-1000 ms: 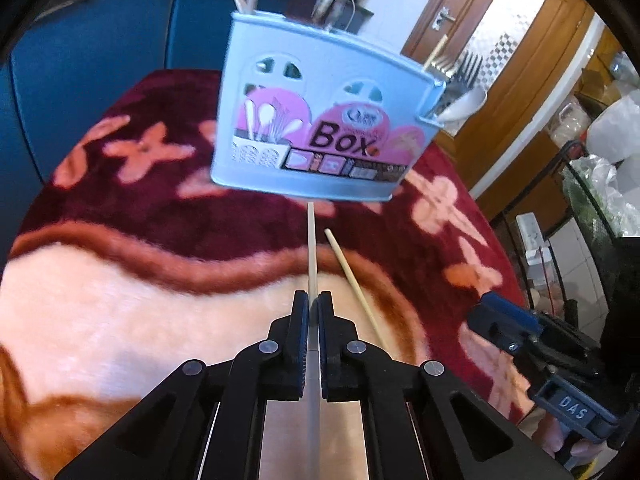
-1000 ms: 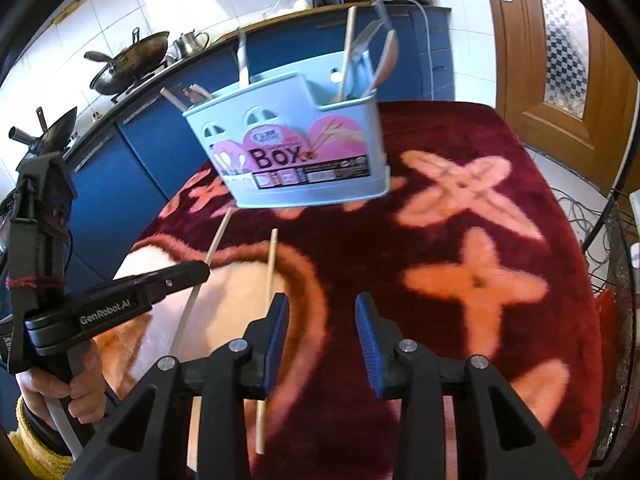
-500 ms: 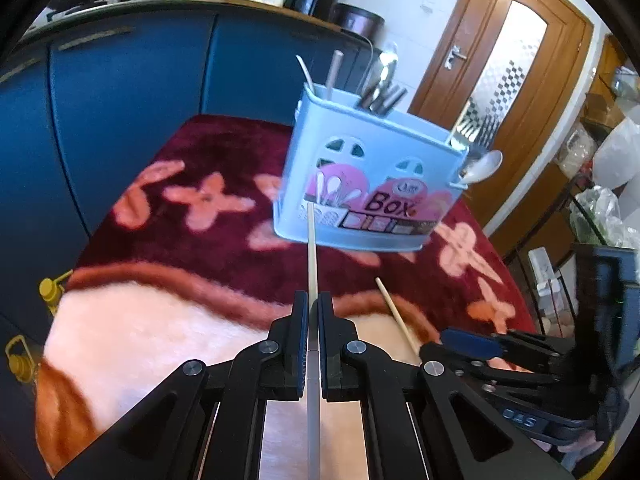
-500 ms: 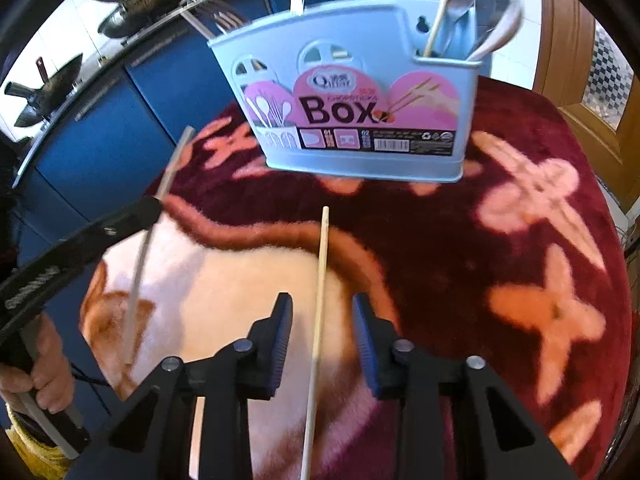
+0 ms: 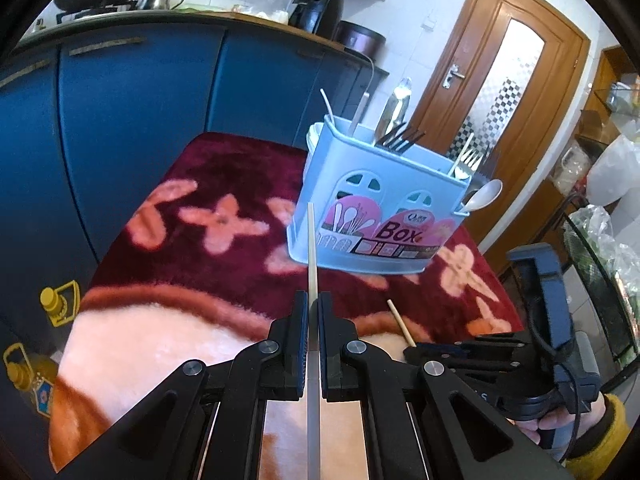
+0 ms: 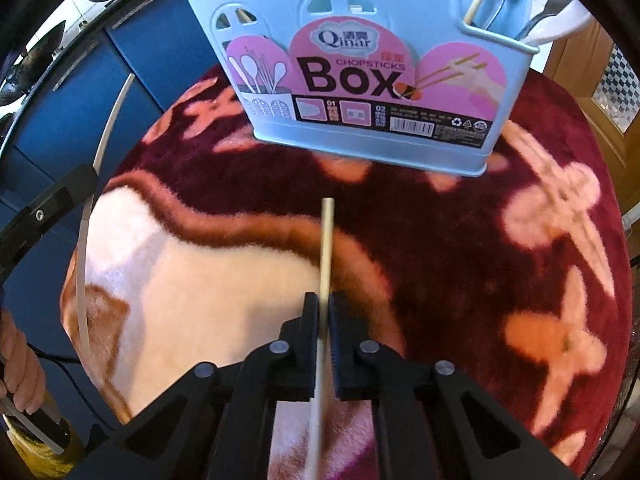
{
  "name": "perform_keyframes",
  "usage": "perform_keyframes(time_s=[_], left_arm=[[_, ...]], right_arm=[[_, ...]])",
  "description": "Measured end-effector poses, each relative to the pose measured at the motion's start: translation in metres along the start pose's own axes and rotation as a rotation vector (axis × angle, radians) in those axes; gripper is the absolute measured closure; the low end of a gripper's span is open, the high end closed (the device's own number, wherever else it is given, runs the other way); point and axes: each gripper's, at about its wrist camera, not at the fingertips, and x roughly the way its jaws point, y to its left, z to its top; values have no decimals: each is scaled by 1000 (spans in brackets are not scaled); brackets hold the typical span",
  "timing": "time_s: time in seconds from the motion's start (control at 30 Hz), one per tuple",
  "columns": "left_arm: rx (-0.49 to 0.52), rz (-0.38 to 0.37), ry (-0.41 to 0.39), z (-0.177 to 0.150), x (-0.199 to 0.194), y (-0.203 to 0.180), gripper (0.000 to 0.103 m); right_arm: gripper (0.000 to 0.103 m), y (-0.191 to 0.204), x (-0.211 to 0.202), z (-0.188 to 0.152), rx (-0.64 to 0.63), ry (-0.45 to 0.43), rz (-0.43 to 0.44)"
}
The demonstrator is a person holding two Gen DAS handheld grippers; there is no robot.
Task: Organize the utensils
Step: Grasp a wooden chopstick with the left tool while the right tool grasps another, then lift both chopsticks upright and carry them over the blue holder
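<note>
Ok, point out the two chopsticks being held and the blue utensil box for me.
Left gripper's chopstick (image 5: 311, 248), left wrist view: bare shaft ahead of the fingers.
Right gripper's chopstick (image 6: 326, 240), right wrist view: shaft above the fingers.
Blue utensil box (image 6: 436, 12), right wrist view: front wall above the label.

Open blanket (image 6: 460, 264) lies between both grippers and the utensil box (image 6: 360, 80), nothing standing on that stretch. The box's compartments bristle with forks (image 5: 400, 138) and spoons (image 5: 482, 196), crowding entry from above.

holder (image 6: 360, 80): glossy pale-blue plastic | cloth (image 6: 460, 260): plush, fuzzy | chopstick (image 6: 326, 248): smooth matt wood
</note>
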Motion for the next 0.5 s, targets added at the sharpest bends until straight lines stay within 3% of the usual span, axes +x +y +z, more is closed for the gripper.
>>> perform_keyframes(time_s=[0.27, 0.5], left_arm=[[19, -9, -50, 11, -10, -7, 99], [43, -13, -125, 29, -23, -18, 99]], right_arm=[[97, -8, -38, -12, 44, -149, 84], [97, -18, -98, -14, 88, -380, 76]])
